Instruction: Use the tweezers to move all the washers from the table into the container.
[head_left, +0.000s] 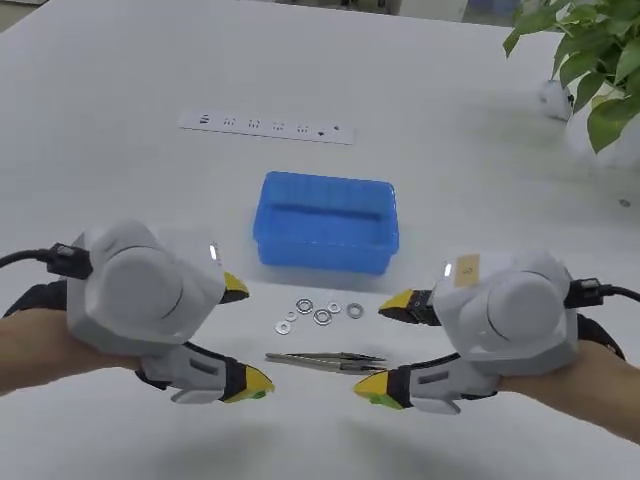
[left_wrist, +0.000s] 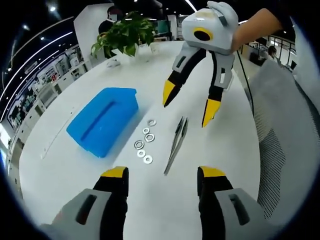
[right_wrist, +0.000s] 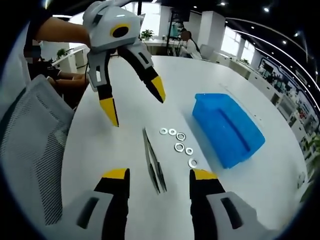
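Observation:
Several small metal washers (head_left: 320, 315) lie loose on the white table just in front of the blue plastic container (head_left: 320, 255), which looks empty. Steel tweezers (head_left: 325, 360) rest flat on the table nearer to me, between the two grippers. My left gripper (head_left: 245, 335) hovers open to the left of them and my right gripper (head_left: 378, 347) open to the right, tips facing each other. In the left gripper view its own jaws (left_wrist: 164, 175) frame the tweezers (left_wrist: 177, 140), washers (left_wrist: 145, 145) and container (left_wrist: 115, 130). From the right gripper (right_wrist: 159, 175) I see tweezers (right_wrist: 152, 162), washers (right_wrist: 180, 145) and container (right_wrist: 230, 130).
A white power strip (head_left: 267, 128) lies beyond the container. A potted plant (head_left: 590, 60) stands at the far right of the table. A mesh office chair (left_wrist: 280, 150) sits at the table's near edge. Bare tabletop surrounds the work.

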